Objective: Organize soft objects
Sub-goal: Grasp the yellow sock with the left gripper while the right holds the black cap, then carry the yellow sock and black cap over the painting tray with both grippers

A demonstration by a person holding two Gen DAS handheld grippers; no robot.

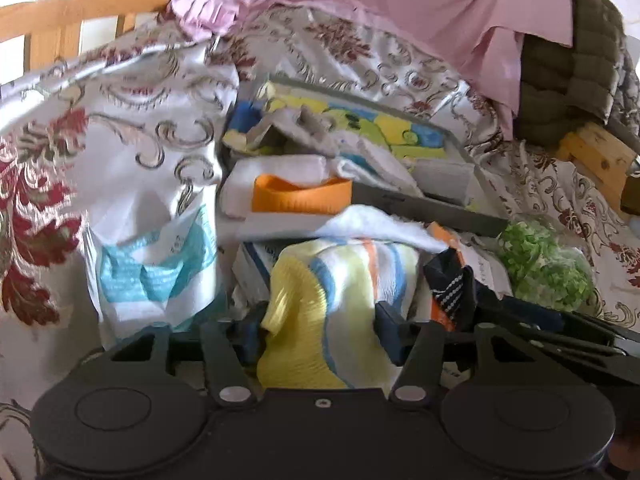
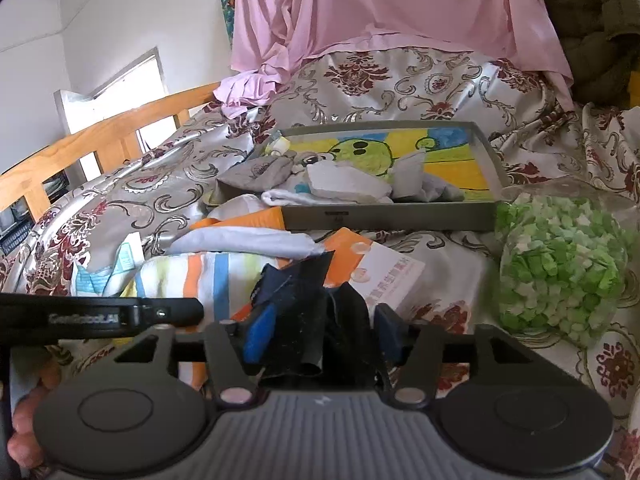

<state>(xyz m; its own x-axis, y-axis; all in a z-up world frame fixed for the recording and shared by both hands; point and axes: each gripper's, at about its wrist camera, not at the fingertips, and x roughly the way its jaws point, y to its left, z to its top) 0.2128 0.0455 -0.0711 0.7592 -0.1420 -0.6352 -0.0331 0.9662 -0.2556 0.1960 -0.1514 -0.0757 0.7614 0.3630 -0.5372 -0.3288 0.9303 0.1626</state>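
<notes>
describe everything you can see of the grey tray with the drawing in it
The grey tray is a shallow rectangular box with low straight walls, resting slightly tilted on the patterned satin bedspread. Its floor carries a crayon-style drawing of a green cartoon figure on yellow and blue. Grey and white socks lie heaped in its left half. The front wall bears a small dark label. A bag of green foam bits sits by its right front corner; white and orange items crowd its left front corner.

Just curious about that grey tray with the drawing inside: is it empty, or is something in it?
Not empty. The tray holds a loose heap of small grey and white cloths over the left part of the drawing; the right part is bare.
</notes>
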